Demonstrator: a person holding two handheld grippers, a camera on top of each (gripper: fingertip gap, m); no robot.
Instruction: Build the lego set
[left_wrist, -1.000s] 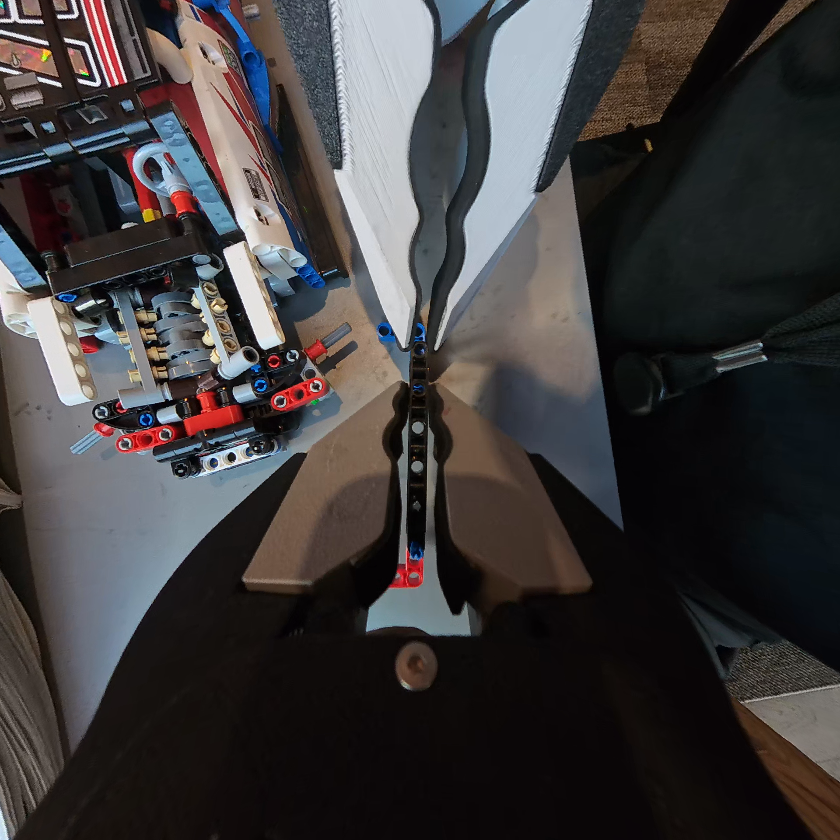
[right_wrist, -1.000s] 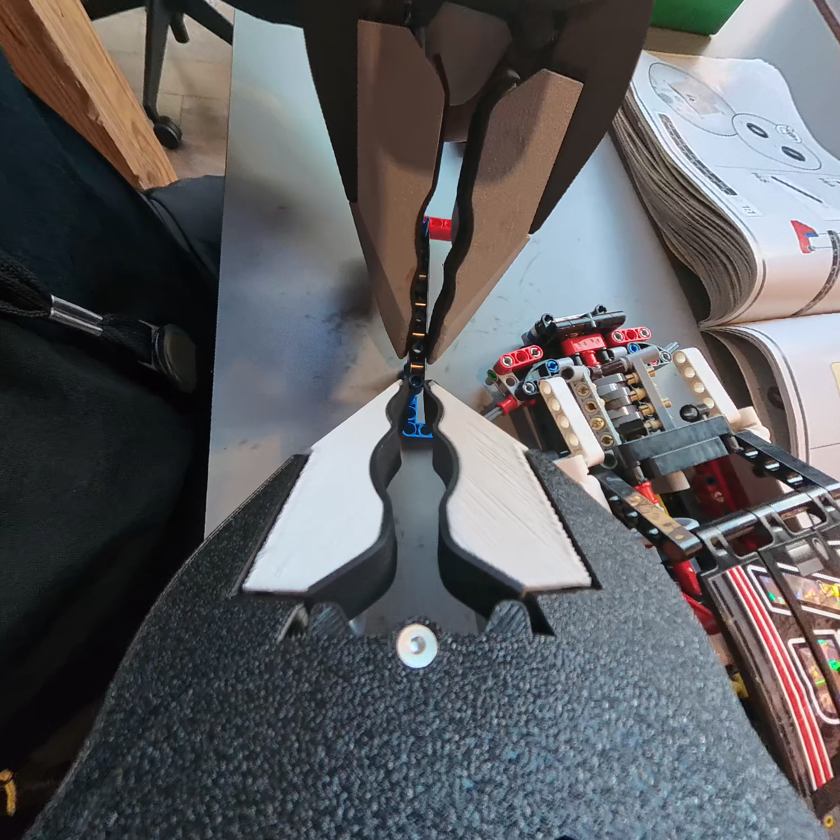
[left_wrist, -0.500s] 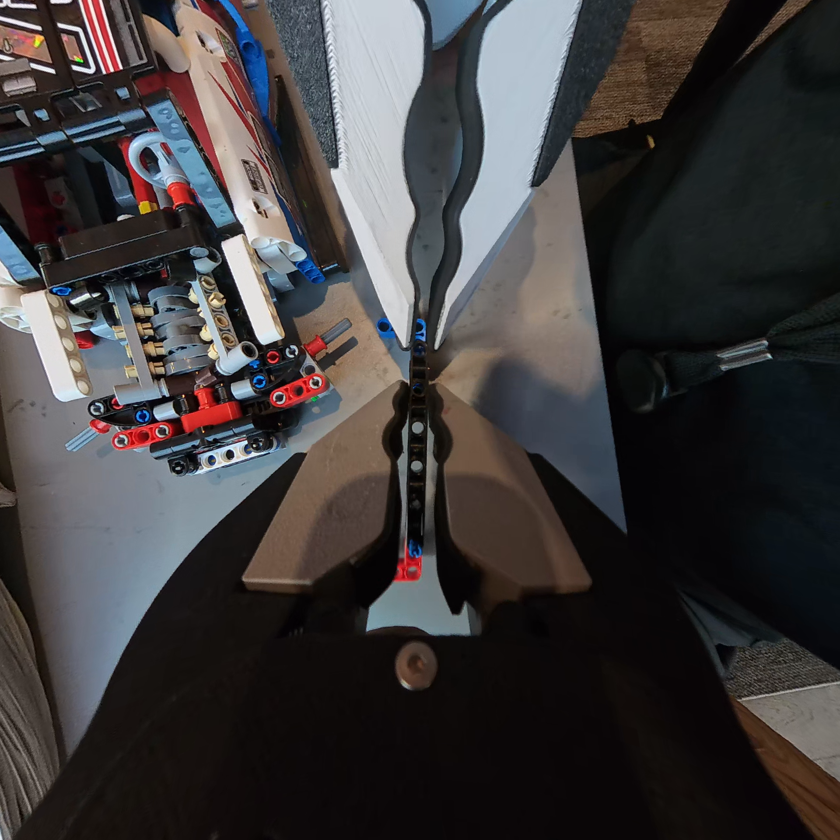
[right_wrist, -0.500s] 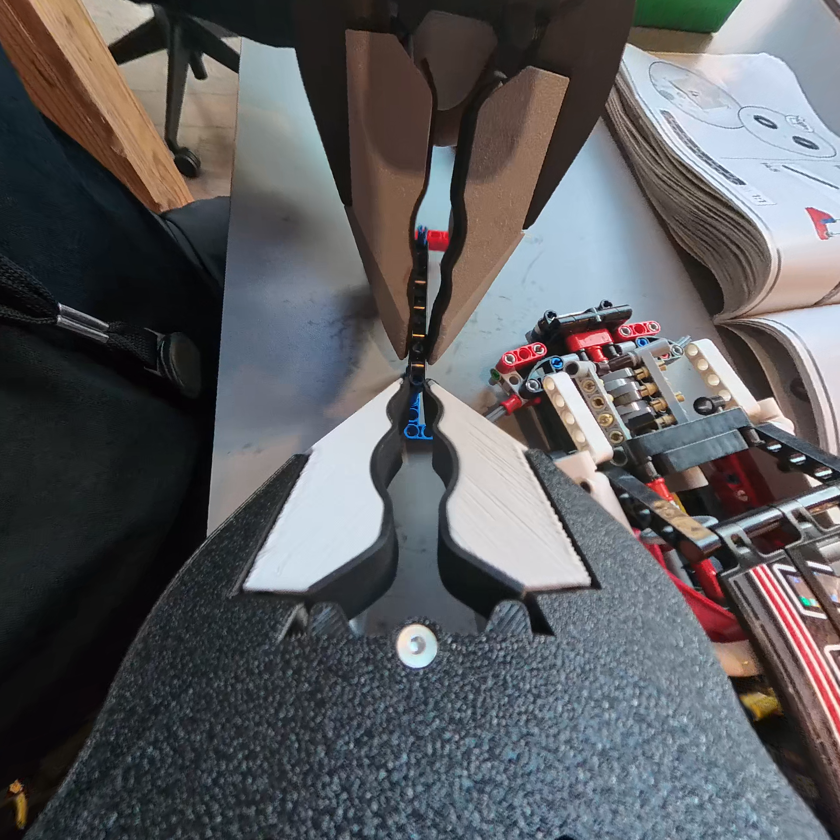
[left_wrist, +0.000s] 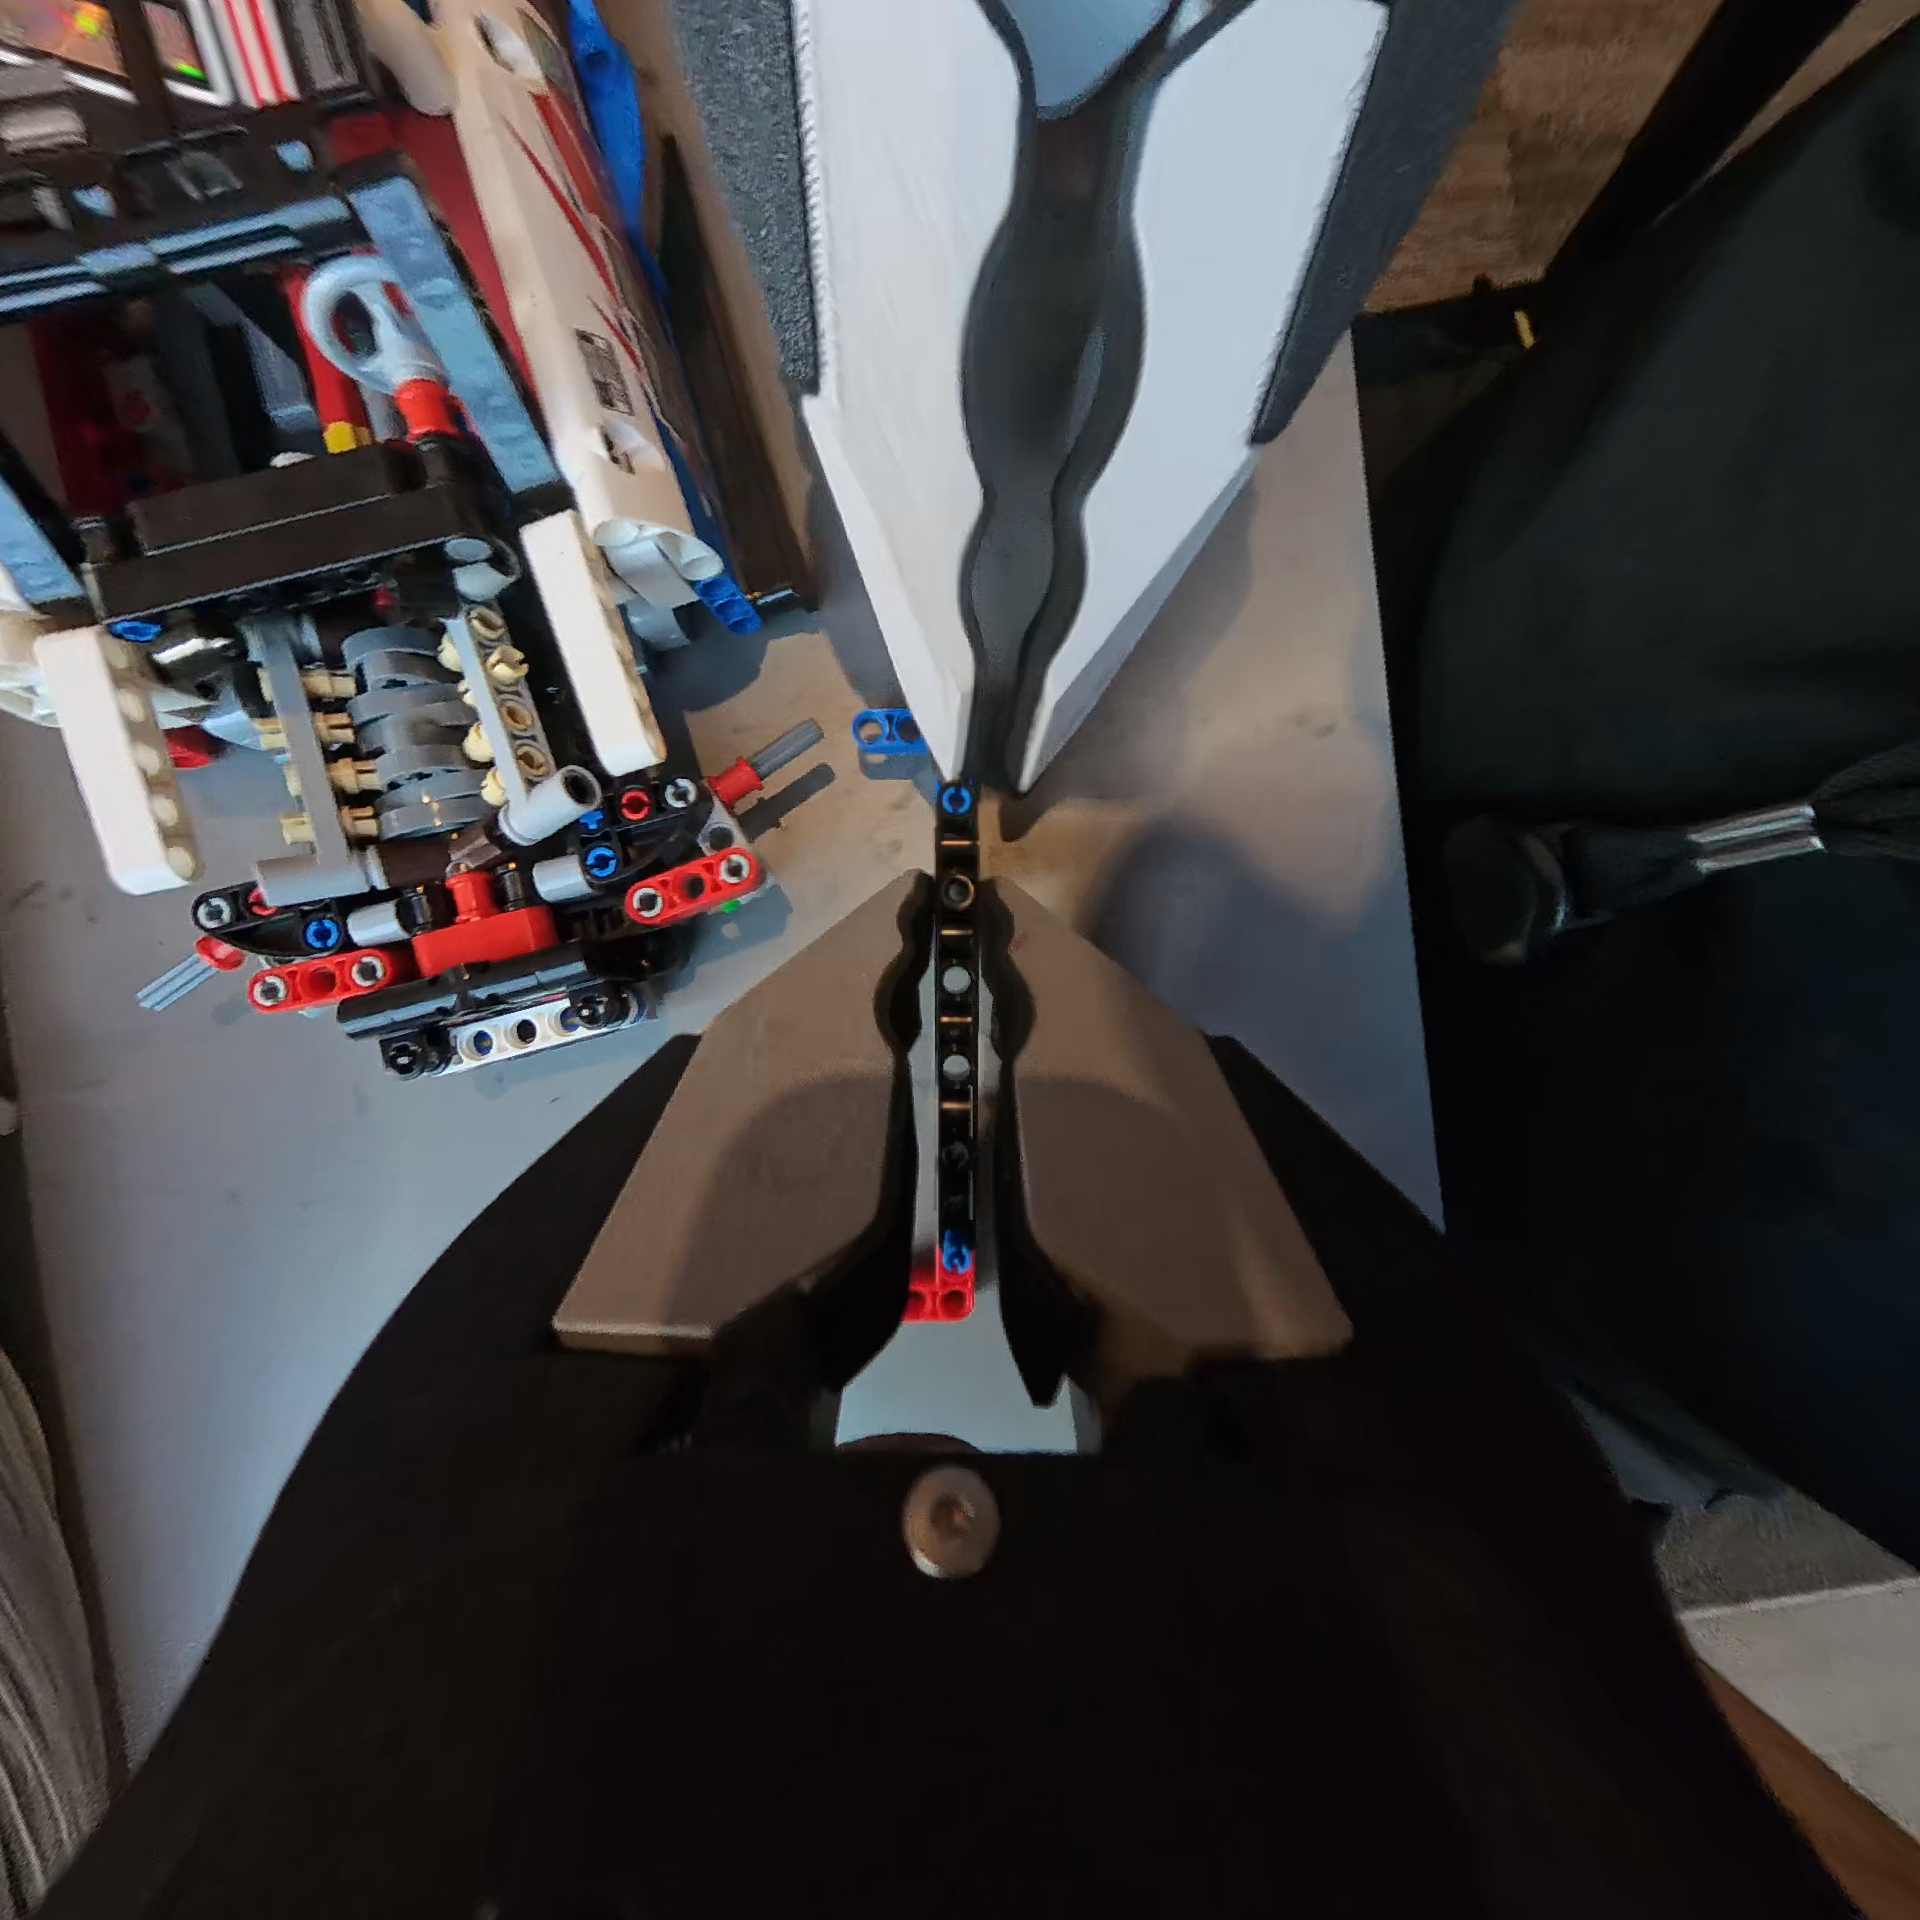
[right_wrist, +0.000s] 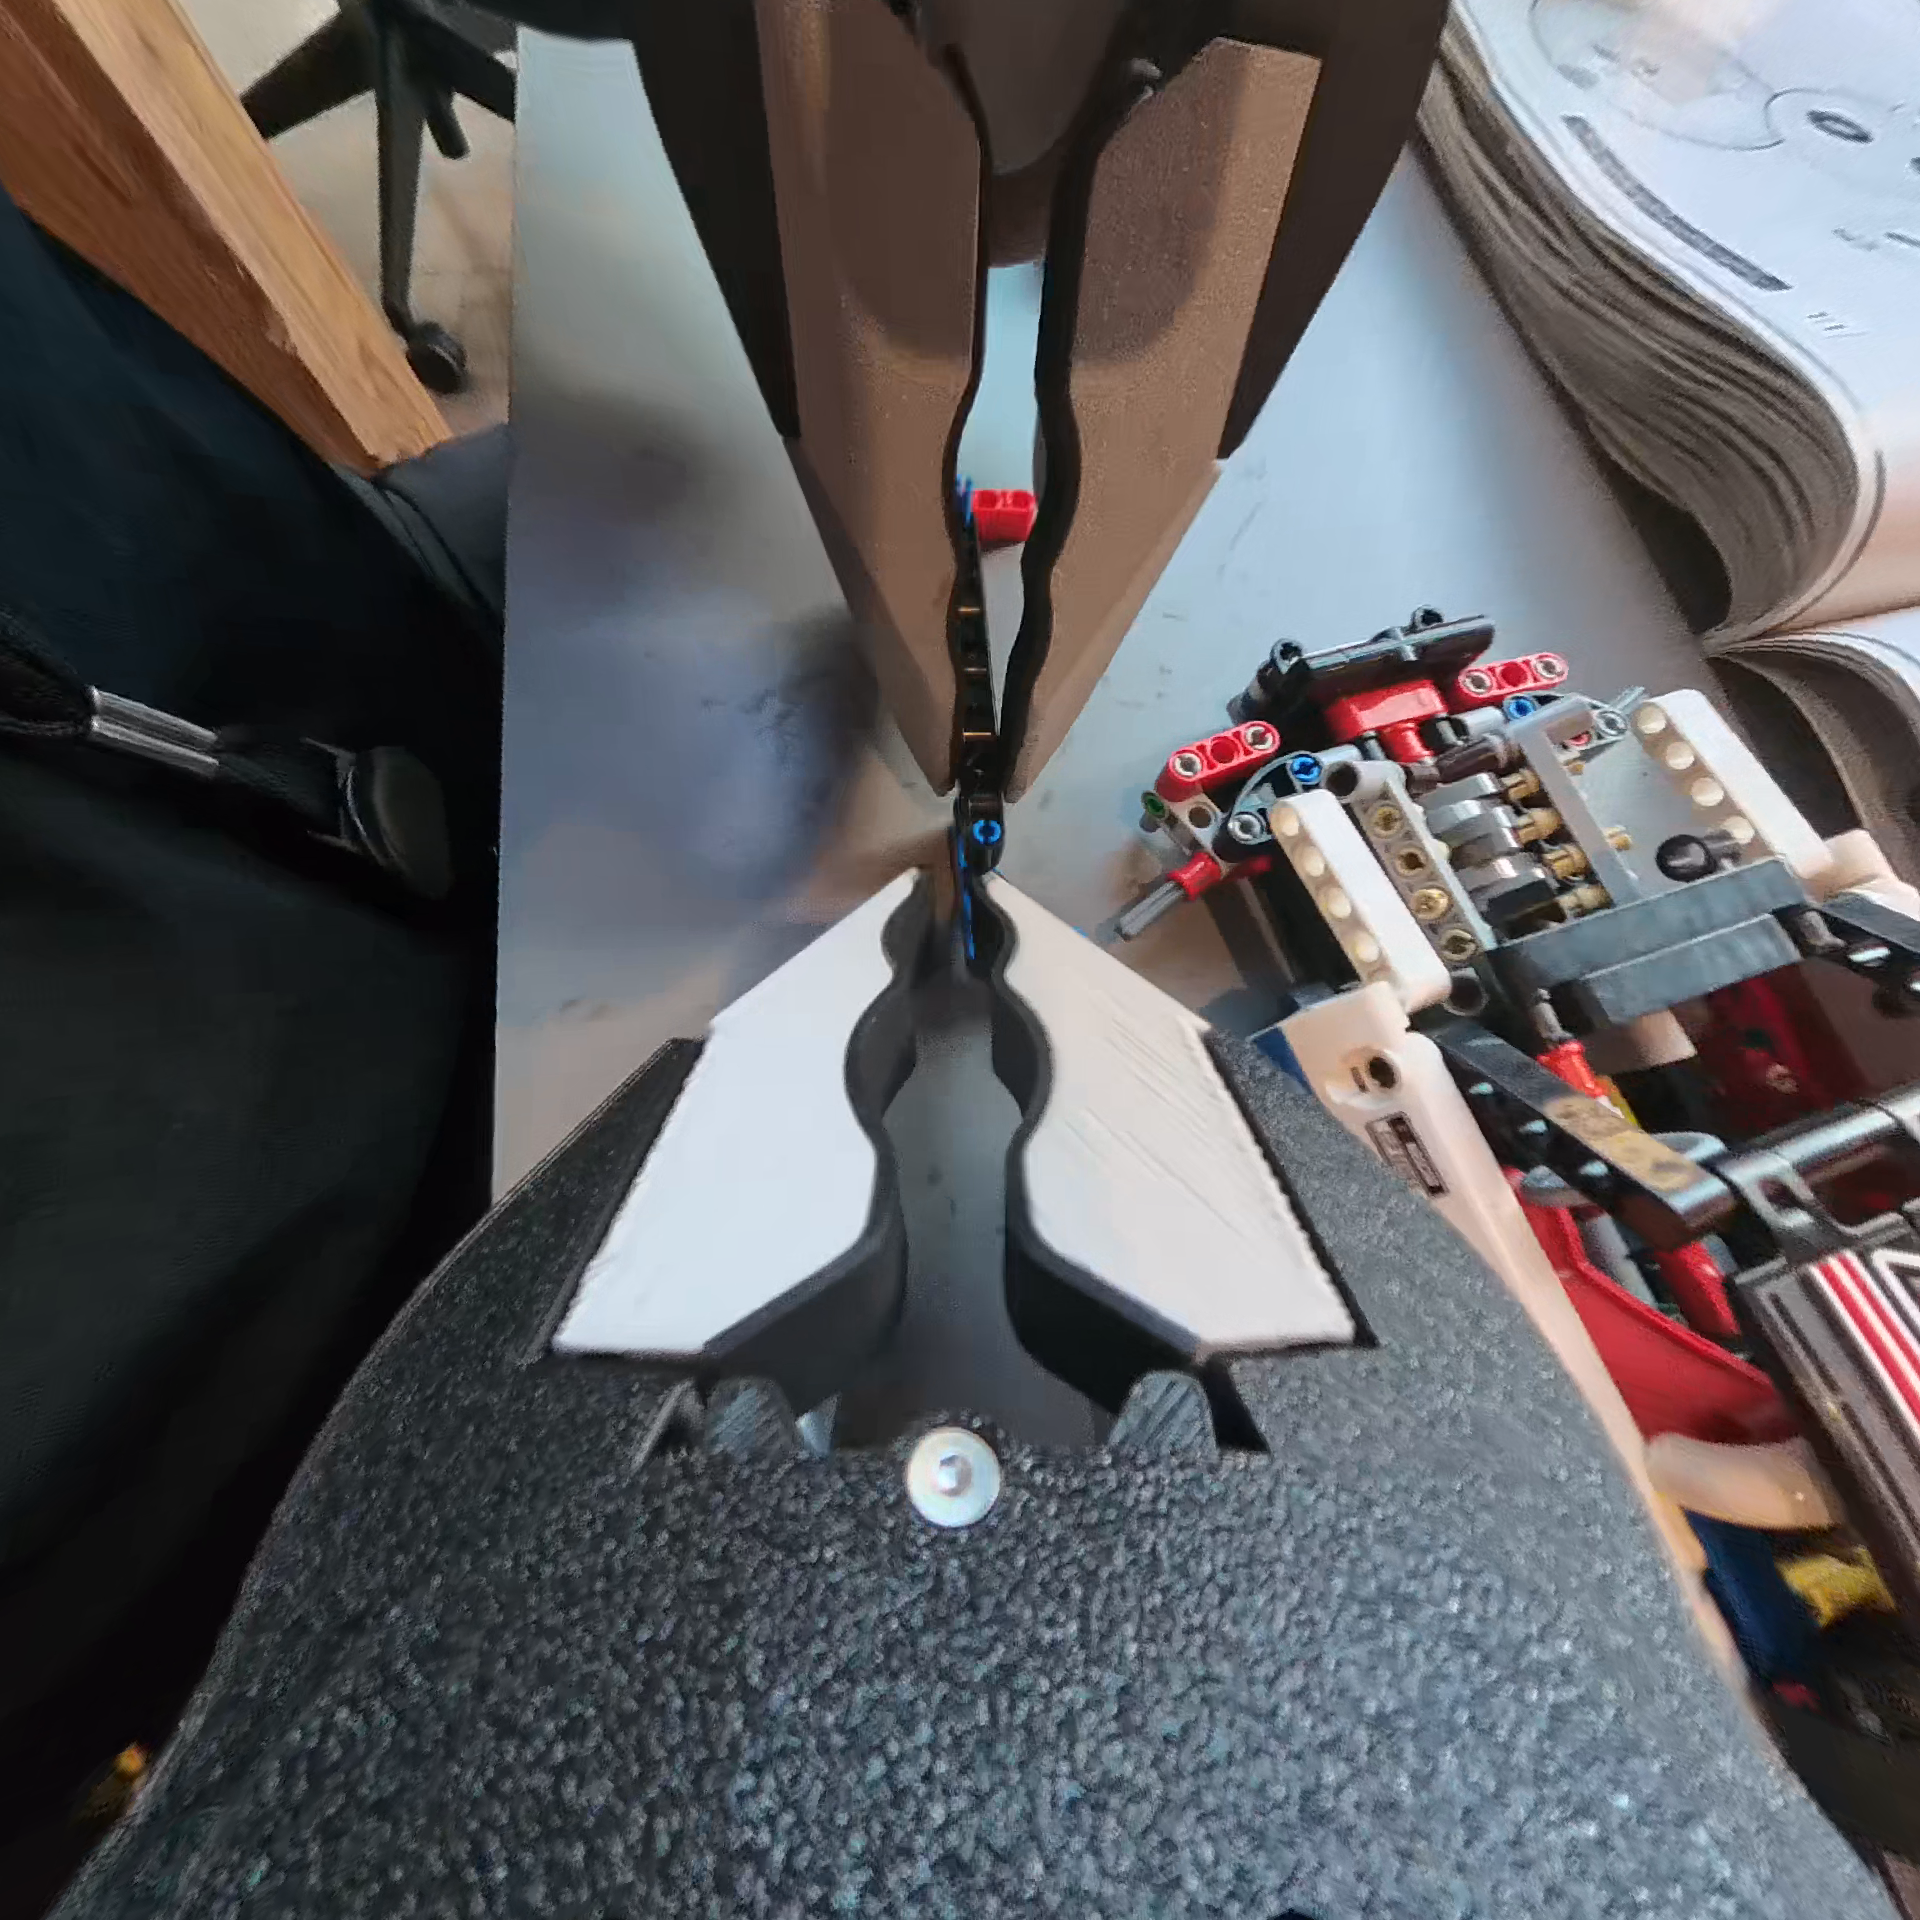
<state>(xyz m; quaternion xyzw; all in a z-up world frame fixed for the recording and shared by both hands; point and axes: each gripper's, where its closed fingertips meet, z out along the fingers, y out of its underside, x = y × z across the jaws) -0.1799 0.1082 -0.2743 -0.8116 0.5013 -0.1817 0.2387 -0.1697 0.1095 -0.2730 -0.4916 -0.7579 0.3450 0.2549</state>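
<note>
Black plastic, long and thin and full of round holes: that is the lego beam (left_wrist: 956, 1023) I pinch edge-on with my left gripper (left_wrist: 957, 894), its brown fingers (left_wrist: 800, 1122) pressed together on it so that a red connector block (left_wrist: 938, 1299) shows at the near end and a blue pin (left_wrist: 955, 799) at the far tip. My right gripper (right_wrist: 961, 904), the one with white fingers (right_wrist: 769, 1164), meets that far tip head-on, its tips almost closed on a small blue piece (right_wrist: 972, 914) seen edge-on; I judge it is pinching that piece, though the view is blurred just there. A second small blue connector (left_wrist: 886, 728) lies loose on the grey tabletop (left_wrist: 1226, 665), just left of my right fingertips. The partly built red, white and black lego car (left_wrist: 416, 790) sits to the left on the table, apart from both grippers, and the thick open instruction booklet (right_wrist: 1704, 291) lies beyond it in the right view. The risk, as I judge it, is alignment: the two pieces join at one tiny pin, and if I push off-axis the beam could pivot in my left grip or the blue piece could twist out and drop toward the table's right edge, near the person's dark clothing (left_wrist: 1683, 582). Pushing too hard could also slide the beam back through my left fingers.
</note>
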